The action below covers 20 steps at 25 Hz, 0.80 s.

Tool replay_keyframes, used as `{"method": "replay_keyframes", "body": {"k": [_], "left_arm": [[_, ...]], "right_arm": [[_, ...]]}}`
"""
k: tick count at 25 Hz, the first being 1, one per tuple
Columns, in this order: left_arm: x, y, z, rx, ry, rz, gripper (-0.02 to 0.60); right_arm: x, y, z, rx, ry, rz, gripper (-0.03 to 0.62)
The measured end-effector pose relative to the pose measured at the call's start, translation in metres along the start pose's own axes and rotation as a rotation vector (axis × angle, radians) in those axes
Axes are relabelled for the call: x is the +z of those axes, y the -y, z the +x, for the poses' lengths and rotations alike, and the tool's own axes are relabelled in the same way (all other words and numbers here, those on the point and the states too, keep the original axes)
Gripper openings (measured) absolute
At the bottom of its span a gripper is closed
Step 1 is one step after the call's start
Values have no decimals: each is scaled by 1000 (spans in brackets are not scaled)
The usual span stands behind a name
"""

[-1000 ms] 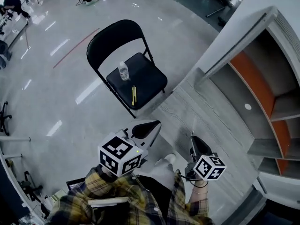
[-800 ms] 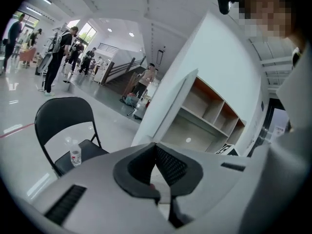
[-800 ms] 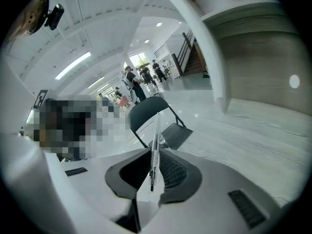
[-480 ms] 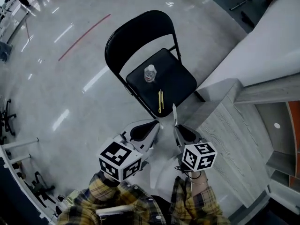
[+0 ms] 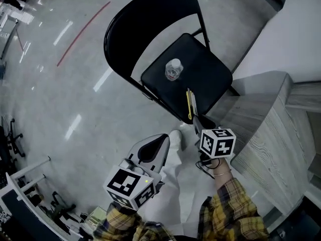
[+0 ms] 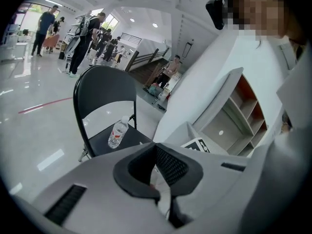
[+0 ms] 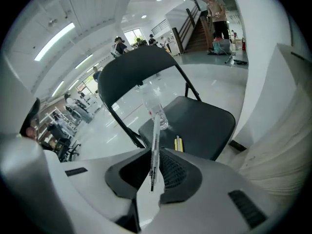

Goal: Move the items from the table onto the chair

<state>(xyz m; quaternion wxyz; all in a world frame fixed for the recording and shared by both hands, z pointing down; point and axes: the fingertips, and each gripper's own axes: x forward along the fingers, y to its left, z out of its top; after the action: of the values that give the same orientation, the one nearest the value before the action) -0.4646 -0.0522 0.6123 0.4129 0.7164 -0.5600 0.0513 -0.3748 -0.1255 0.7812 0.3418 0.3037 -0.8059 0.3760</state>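
Glossy grey floor [image 5: 60,99] fills the left, with a red tape line [image 5: 83,34] and office clutter [image 5: 30,200] along the far-left edge.

- Left gripper [image 5: 167,135]: low over the floor, short of the chair. Jaws together, nothing between them. Only a white trouser leg [image 5: 170,179] shows behind.
- Black metal folding chair [image 5: 150,24]: seat faces the person.
- Clear plastic water bottle with white cap [image 5: 173,69]: upright on the seat, towards the back. Reddish label, too small to read.
- Slim yellow-and-black pen-like item [image 5: 189,102]: flat near the seat's front edge.
- Right gripper [image 5: 196,120]: at the seat's front edge, jaws clamped on a thin clear pen [image 7: 154,145]. The pen points out over the seat, just beside the yellow item, which lies closest to its tip. Dark print on the barrel is unreadable.
- Grey wood-grain table [image 5: 271,139] sits at right, against the chair's corner, with a white partition [image 5: 286,34] behind it.
- The only clear markings are the black-and-white squares on the gripper cubes.

Versus a second ago, the chair is much closer in the head view. The right gripper has gone from over the table to the seat edge with the pen. Bottle and yellow item are unmoved.
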Motion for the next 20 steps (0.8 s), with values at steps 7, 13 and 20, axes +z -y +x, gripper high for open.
{"method": "replay_keyframes", "body": {"k": [7,13,20], "left_arm": [[-43,-48,16,62,-55,-69,3],[-63,-63,25,77,-73,-108,3],[-71,-58,25,70,-117,-99,3]], "right_arm": [[-26,65,71,-161,-46,32,63],[-58,103,114,-249,-115,63,63],[-65,114,127,-274,-131,57,64]]}}
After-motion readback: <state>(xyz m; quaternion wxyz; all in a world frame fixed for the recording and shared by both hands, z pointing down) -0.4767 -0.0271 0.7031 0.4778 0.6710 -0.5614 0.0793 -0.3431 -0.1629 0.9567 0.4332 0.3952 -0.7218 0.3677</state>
